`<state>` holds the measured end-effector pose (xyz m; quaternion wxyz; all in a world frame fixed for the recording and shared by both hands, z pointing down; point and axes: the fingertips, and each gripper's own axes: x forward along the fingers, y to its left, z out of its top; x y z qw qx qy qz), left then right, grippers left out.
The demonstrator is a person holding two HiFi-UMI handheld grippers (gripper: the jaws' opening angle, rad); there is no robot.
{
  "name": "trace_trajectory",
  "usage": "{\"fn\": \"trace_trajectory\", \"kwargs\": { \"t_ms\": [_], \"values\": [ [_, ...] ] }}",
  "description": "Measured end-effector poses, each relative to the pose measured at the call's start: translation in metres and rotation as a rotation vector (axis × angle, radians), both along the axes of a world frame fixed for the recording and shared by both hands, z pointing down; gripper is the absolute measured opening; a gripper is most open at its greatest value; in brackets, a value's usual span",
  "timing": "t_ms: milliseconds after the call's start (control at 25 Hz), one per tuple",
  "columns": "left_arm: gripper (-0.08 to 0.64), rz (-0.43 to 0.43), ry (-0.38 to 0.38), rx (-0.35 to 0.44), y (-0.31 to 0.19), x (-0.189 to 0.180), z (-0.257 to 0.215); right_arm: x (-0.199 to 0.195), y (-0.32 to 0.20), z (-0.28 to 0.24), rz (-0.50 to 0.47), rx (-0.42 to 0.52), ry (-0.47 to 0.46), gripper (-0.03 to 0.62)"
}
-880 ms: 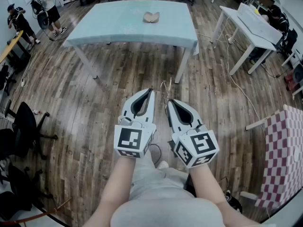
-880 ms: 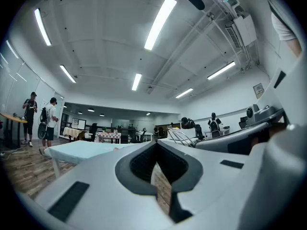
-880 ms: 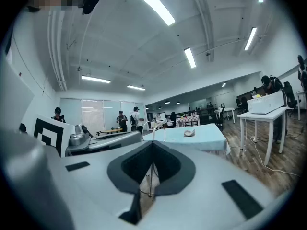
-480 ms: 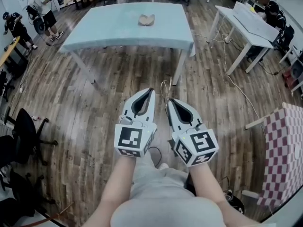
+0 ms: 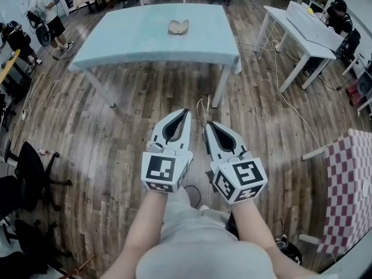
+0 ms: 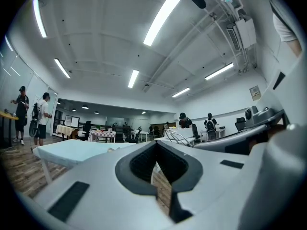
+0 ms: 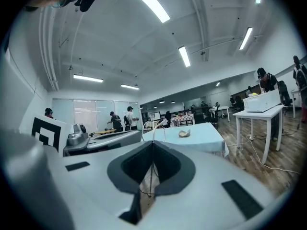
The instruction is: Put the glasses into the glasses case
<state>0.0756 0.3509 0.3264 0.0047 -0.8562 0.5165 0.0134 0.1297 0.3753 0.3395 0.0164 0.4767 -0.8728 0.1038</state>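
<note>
Wood floor stretches between me and a pale blue table (image 5: 145, 42). The tan glasses case (image 5: 178, 26) sits far across it, ahead and slightly left. My right claw (image 5: 207, 124) pinches thin wire glasses (image 5: 203, 106) at its tip. My left claw (image 5: 186, 111), just beside it, is pressed together, empty. Both are well short of the table.
</note>
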Motion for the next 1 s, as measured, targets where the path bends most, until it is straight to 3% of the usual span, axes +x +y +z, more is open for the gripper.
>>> {"fn": "trace_trajectory", "kwargs": {
  "t_ms": [1000],
  "values": [
    [0.009, 0.044, 0.008, 0.006, -0.136, -0.08, -0.007, -0.086, -0.134, -0.006, 0.022, -0.003, -0.004, 0.011]
  ]
}}
